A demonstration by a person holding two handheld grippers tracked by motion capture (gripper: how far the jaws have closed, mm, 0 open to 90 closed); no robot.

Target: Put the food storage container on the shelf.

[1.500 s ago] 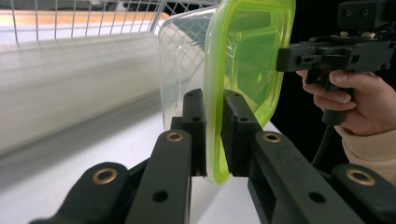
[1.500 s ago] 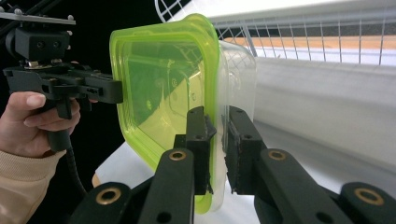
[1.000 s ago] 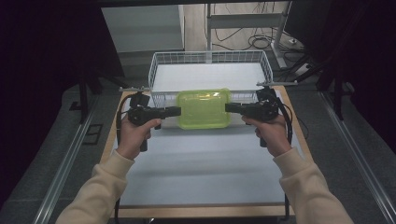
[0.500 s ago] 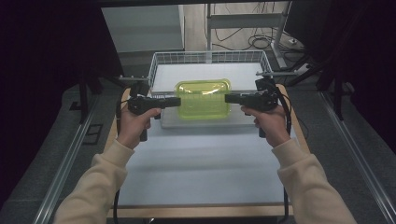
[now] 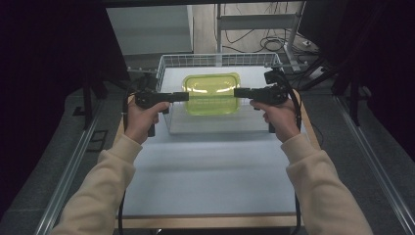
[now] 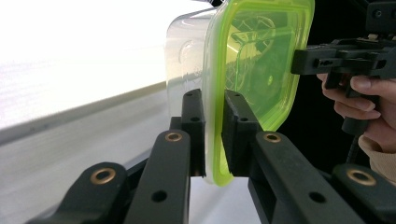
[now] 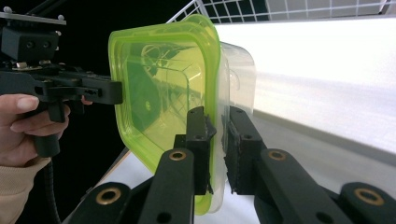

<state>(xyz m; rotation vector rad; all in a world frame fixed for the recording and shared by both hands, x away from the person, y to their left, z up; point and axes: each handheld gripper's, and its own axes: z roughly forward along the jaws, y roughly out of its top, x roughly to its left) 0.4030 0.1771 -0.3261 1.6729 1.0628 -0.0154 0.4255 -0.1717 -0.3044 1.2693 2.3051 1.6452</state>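
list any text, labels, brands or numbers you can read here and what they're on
None can be read.
The green-lidded box, clamped at its rim by the left gripper and the right gripper, has raised moulded marks showing through the lid, too blurred to tell whether they are letters.
The wire basket, the table and the gripper bodies carry no legible print.
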